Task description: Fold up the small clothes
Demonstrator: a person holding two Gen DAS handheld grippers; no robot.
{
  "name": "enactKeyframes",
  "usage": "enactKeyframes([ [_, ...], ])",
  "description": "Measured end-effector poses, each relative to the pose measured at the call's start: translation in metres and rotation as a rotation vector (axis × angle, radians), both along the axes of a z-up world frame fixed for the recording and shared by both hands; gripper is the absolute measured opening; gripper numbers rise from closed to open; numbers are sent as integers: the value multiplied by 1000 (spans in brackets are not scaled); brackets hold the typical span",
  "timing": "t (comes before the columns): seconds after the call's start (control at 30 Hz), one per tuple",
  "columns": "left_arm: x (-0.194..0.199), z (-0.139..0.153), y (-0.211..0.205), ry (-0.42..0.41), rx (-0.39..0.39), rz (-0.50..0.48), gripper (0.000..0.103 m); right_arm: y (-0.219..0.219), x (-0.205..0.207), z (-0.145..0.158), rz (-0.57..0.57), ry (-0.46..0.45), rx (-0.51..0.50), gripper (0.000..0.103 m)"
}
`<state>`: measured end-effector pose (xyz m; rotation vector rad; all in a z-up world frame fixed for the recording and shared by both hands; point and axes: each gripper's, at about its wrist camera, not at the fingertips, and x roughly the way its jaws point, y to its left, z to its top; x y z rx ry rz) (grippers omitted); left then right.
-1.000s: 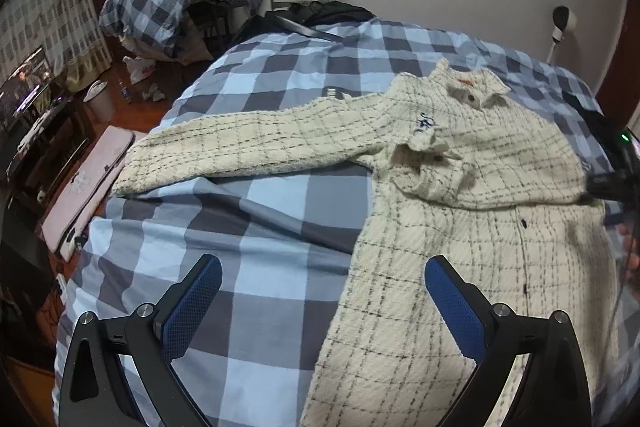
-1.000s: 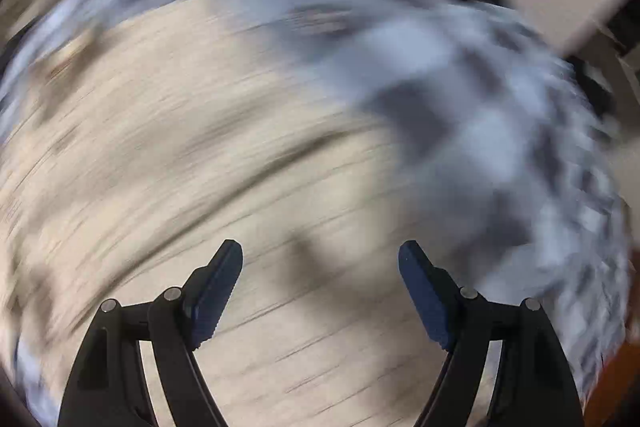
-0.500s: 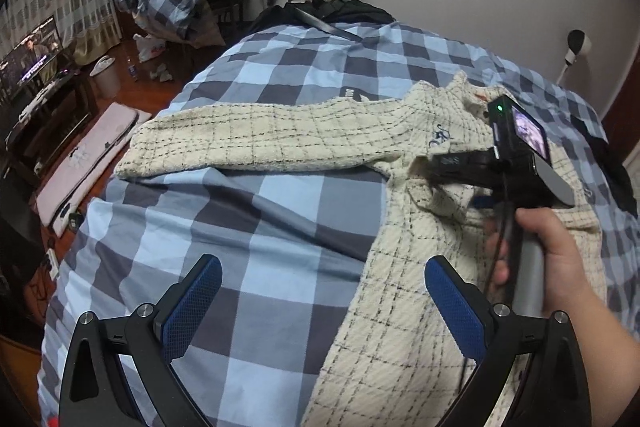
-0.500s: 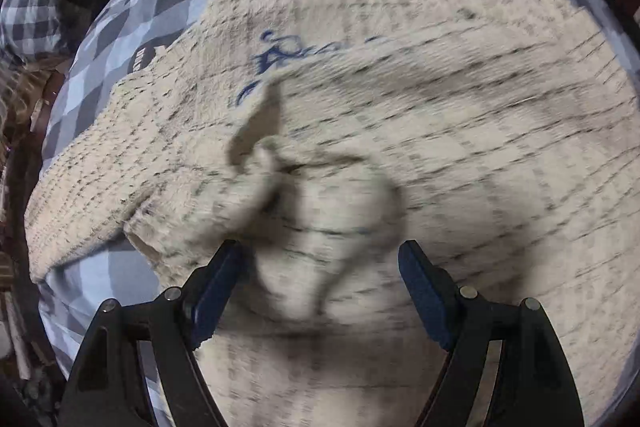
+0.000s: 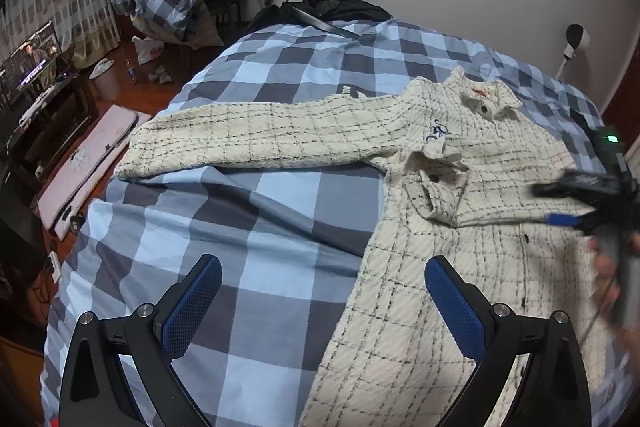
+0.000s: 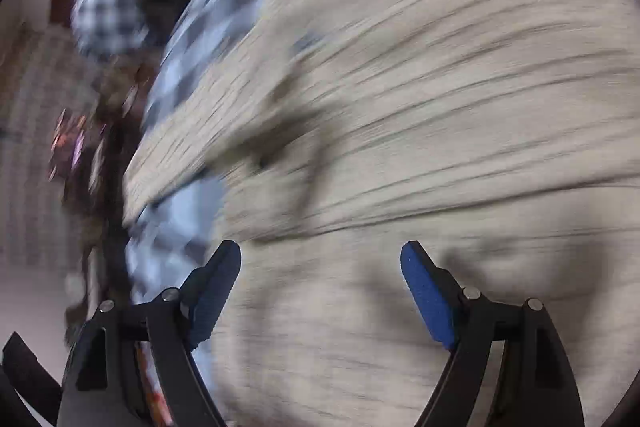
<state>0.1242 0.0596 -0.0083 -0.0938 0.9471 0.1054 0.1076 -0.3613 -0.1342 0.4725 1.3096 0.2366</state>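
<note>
jacket (image 5: pixel 472 227) lies on the bed (image 5: pixel 256 227), one sleeve (image 5: pixel 256 143) spread out, folding barely begun; left tool (image 5: pixel 320 307) and right tool (image 6: pixel 320 291) released; next, grip that sleeve.

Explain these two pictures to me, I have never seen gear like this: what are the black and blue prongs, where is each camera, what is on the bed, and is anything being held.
No robot here: a person holds a hand-gripper in each hand, and each carries a wide-angle camera looking out along its two blue-padded fingers.

The sharp picture comes from the left gripper. Its jaws stand wide open over the checked bedspread, holding nothing. A cream checked shirt lies on the bed, one sleeve stretched out toward the left, the other folded across the chest. At the right edge, blurred, you see the person's other hand and tool.

The smeared picture comes from that right gripper; the blur suggests fast motion. It is open too, empty, above the same shirt.
</note>
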Motion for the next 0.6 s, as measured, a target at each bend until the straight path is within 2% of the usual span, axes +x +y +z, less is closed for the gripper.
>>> enactKeyframes([
  [0.13, 0, -3, -6, -5, 46, -7, 103, -99, 1, 21, -276, -56, -219, 80],
  [0.27, 6, -14, -12, 23, 79, -14, 103, -152, 41, 31, -412, -68, -384, 80],
  [0.3, 7, -17, -15, 32, 84, -20, 103, -141, 50, 33, -426, -64, -400, 80],
  [0.43, 13, -27, -28, 50, 119, -57, 103, -150, 94, 13, -479, -15, -447, 80],
  [0.53, 18, -37, -39, 78, 155, -90, 103, -160, 114, 12, -452, -6, -438, 80],
  [0.6, 20, -42, -42, 97, 160, -102, 103, -153, 117, 11, -392, 21, -495, 79],
])
